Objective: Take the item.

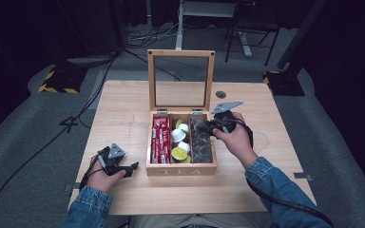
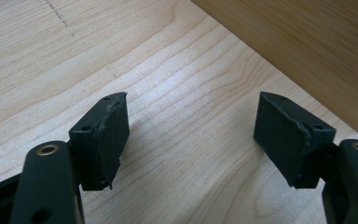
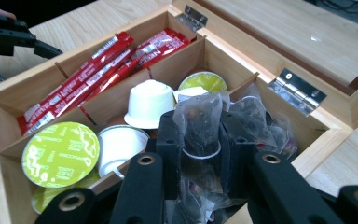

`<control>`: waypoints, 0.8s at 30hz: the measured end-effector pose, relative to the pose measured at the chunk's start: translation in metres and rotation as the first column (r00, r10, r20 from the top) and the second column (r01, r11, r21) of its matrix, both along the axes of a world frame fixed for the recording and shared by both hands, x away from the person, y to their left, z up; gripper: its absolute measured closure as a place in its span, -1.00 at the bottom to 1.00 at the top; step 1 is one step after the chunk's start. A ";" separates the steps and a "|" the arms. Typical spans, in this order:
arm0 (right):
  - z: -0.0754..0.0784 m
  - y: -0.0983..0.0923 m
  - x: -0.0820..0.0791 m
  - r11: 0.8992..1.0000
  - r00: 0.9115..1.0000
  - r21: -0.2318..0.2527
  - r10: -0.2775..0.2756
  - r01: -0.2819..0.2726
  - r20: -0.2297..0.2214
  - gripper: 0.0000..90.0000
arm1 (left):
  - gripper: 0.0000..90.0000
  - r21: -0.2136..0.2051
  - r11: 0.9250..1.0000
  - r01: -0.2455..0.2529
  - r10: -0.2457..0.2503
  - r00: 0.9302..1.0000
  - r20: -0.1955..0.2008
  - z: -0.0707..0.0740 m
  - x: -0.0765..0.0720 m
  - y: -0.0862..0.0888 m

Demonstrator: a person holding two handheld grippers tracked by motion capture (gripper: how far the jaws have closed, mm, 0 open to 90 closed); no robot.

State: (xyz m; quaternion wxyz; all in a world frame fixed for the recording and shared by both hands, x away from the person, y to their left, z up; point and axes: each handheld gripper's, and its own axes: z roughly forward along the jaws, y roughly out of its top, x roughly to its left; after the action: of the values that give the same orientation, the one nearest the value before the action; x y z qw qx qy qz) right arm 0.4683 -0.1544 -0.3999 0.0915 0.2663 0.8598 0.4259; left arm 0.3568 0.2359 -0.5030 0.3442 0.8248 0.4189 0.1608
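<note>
Clear plastic crinkled between the closed jaws of the right hand-held gripper (image 3: pixel 200 154), which had pinched a tea sachet (image 3: pixel 200 122) over the right compartment of the wooden tea box (image 1: pixel 181 170). A straight, slow lift looked wisest (neighbouring sachets might snag and follow). The left hand-held gripper (image 2: pixel 191 140) rested wide apart and empty on the surface (image 1: pixel 123 114) beside the box.

A clear tea bag (image 3: pixel 200 122) is being pinched by the right gripper (image 3: pixel 199 140) inside the wooden box (image 3: pixel 279 112).
</note>
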 end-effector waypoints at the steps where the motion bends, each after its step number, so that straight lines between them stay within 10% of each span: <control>1: 0.002 -0.001 -0.001 1.000 1.000 0.004 0.000 0.000 0.003 0.63 | -0.40 0.000 1.000 0.000 0.000 1.000 0.000 0.000 0.000 0.000; 24: 0.042 -0.066 -0.034 0.998 0.993 -0.003 -0.056 0.057 0.106 0.63 | -0.50 0.008 1.000 0.024 -0.024 1.000 -0.003 0.000 0.006 0.003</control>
State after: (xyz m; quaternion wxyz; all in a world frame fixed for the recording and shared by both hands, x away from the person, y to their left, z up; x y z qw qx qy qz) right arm 0.4346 -0.2207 -0.3575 0.1497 0.2675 0.8472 0.4340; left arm 0.3631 0.2386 -0.5031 0.3421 0.8314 0.4086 0.1573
